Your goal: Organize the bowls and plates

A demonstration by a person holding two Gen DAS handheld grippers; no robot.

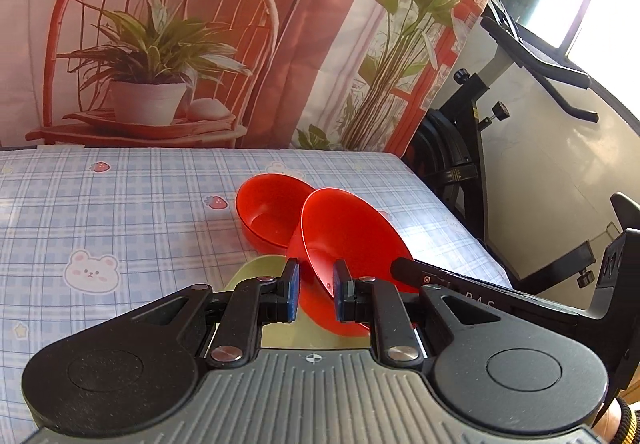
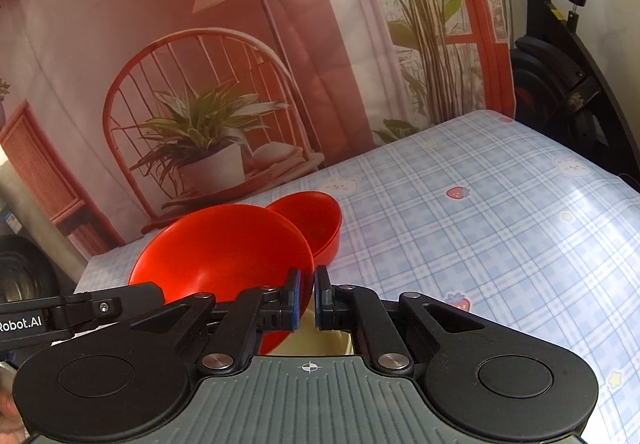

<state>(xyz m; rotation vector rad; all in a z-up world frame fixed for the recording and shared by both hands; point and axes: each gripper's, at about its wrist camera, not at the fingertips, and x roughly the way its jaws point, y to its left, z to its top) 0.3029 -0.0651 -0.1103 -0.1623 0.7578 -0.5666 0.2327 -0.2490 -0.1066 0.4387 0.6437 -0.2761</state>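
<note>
Blue plaid cloth (image 1: 140,203) covers our table, a printed backdrop (image 1: 180,43) behind and an exercise bike (image 1: 500,123) beside it; both our left gripper (image 1: 316,294) and right gripper (image 2: 306,298) clamp one tilted red bowl (image 1: 352,244), leaning by another bowl (image 1: 268,211)

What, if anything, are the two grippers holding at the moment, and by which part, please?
Both hold the same red bowl, tilted: the right gripper is shut on its rim, and the left gripper straddles the rim on the opposite side. The second red bowl sits unheld.
</note>
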